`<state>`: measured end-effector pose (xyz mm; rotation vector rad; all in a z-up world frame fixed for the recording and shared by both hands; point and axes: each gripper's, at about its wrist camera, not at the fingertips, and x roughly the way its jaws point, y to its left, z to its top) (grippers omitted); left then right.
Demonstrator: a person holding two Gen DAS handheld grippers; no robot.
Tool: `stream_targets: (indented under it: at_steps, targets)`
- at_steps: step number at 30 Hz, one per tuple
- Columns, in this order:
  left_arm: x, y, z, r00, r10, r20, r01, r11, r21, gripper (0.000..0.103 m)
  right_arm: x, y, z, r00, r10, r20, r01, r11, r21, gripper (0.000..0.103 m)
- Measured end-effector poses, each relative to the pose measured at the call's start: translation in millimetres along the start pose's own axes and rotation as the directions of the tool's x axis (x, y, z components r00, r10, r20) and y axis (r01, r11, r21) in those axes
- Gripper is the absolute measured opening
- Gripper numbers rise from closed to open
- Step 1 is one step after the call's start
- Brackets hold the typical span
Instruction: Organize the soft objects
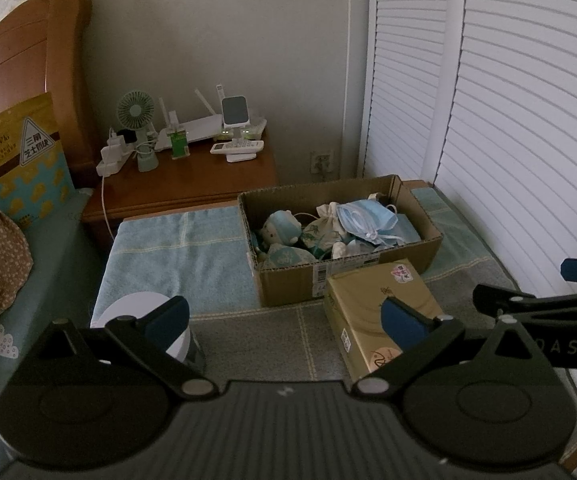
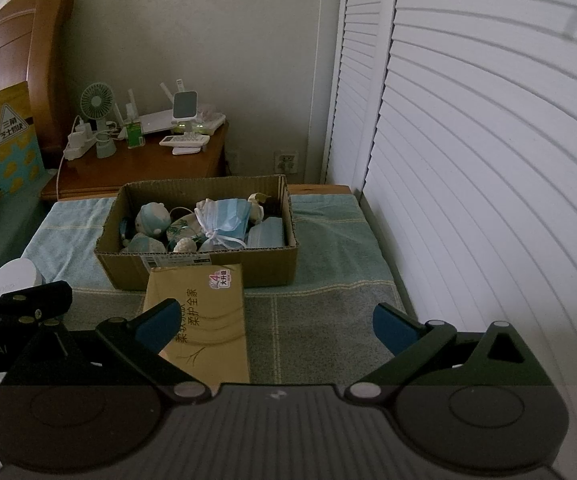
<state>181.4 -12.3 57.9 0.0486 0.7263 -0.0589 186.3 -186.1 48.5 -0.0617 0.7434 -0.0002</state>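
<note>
While both hand-held grippers are held spread and empty, the tissue pack is seen lying against the cardboard box, long axis toward twelve o'clock, at eleven o'clock from the right hand-held gripper, judged nearer than the left hand-held gripper.

Left gripper and right gripper side by side, jaws wide apart, empty.

Dim rm: wood headboard left, nightstand by grey wall, white louvred doors right.
</note>
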Motion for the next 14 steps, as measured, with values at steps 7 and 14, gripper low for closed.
stream_targets:
  at_steps: [7, 14]
  targets:
    - [0.1, -0.1, -0.3, 1.0, 0.0, 0.001, 0.0, 1.0, 0.0, 0.102, -0.3, -0.3, 0.2, 1.0, -0.001, 0.003, 0.001, 1.0, 0.0, 0.103]
    - [0.0, -0.1, -0.3, 1.0, 0.0, 0.0, 0.0, 1.0, -0.001, 0.102, -3.2, 0.5, 0.7, 1.0, -0.003, 0.005, 0.003, 1.0, 0.0, 0.103]
